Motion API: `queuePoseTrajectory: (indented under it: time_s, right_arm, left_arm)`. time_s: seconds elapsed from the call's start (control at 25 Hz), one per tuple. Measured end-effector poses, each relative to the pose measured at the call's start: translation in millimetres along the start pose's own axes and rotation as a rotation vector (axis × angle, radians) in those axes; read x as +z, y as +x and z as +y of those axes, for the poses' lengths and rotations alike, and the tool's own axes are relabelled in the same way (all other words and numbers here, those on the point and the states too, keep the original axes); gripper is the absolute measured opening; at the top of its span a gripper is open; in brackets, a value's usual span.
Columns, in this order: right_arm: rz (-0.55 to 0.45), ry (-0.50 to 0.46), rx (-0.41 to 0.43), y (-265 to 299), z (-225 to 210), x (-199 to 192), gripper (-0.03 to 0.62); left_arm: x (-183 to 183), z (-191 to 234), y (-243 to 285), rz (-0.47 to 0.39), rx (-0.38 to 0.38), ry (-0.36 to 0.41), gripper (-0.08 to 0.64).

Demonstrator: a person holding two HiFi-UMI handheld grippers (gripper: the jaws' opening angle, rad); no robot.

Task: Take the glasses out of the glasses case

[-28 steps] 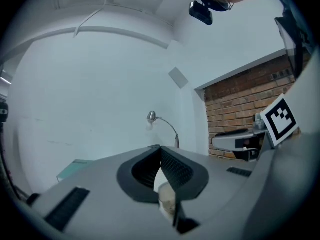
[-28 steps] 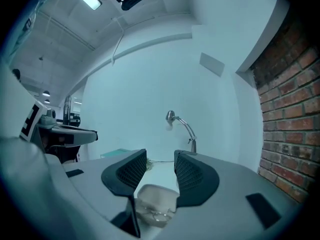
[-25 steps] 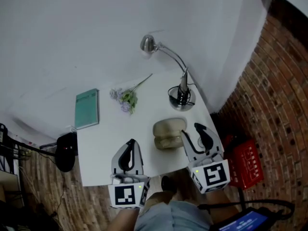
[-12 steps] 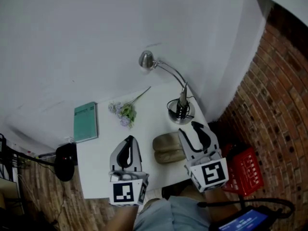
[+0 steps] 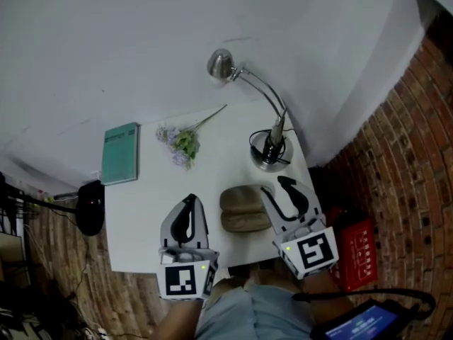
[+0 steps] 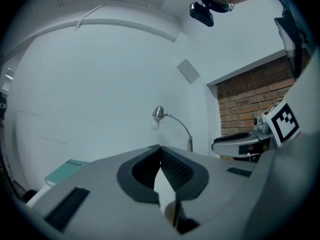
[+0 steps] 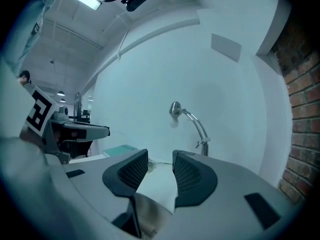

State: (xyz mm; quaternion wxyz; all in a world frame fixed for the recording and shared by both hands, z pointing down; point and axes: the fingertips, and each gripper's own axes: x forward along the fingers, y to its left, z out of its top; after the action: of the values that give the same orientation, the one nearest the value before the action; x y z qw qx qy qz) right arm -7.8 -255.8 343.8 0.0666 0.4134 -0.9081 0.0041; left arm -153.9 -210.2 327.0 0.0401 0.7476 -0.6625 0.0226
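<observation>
A beige glasses case (image 5: 243, 210) lies shut near the front edge of the white table (image 5: 141, 211). My right gripper (image 5: 284, 190) is at the case's right end. Its left finger overlaps that end in the head view. Its jaws are open and have just been closing. In the right gripper view (image 7: 160, 158) the case (image 7: 149, 215) shows low between the jaws, and the pads are not pressing on it. My left gripper (image 5: 189, 202) hovers left of the case, apart from it. Its tips (image 6: 159, 149) meet, with nothing held. The glasses are not in view.
A chrome desk lamp (image 5: 272, 146) stands behind the case at the table's far right. A sprig of flowers (image 5: 182, 144) and a teal book (image 5: 120, 153) lie further back left. Below the table's right edge is a red crate (image 5: 357, 252). A dark object (image 5: 90, 207) sits off the left edge.
Both grippers have moved forward over the table. The right one has closed in on the case's right end, and its jaws stand a little narrower.
</observation>
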Motion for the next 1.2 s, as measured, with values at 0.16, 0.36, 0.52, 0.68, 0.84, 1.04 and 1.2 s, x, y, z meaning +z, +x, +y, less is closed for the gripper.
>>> queuePoseTrajectory:
  time_s: [0.16,0.36,0.52,0.68,0.84,1.04,1.2]
  right_arm:
    - [0.067,0.012,0.082,1.9,8.7,-28.7,0.17]
    - [0.135,0.017,0.151,3.9,18.2,-61.5,0.17]
    - [0.2,0.021,0.201,2.5,29.2,-92.9,0.169]
    - [0.258,0.014,0.256,0.1,40.4,-123.1,0.167]
    - [0.318,-0.001,0.291,-2.9,43.2,-152.0,0.163]
    - [0.373,-0.015,0.308,-3.6,43.0,-172.5,0.149]
    - [0.413,-0.015,0.333,-3.9,49.0,-182.3,0.13]
  left_arm:
    - [-20.1,1.8,-3.8,0.051,0.039,-0.019,0.006]
    - [-42.7,3.9,-5.2,0.102,0.071,-0.033,0.006]
    - [-64.0,8.6,-10.7,0.152,0.097,-0.047,0.006]
    - [-80.9,12.9,-13.4,0.185,0.119,-0.058,0.006]
    - [-95.8,14.0,-14.8,0.21,0.134,-0.067,0.006]
    - [-103.4,15.8,-14.2,0.222,0.148,-0.076,0.006]
    - [-101.7,20.2,-13.8,0.218,0.159,-0.074,0.006]
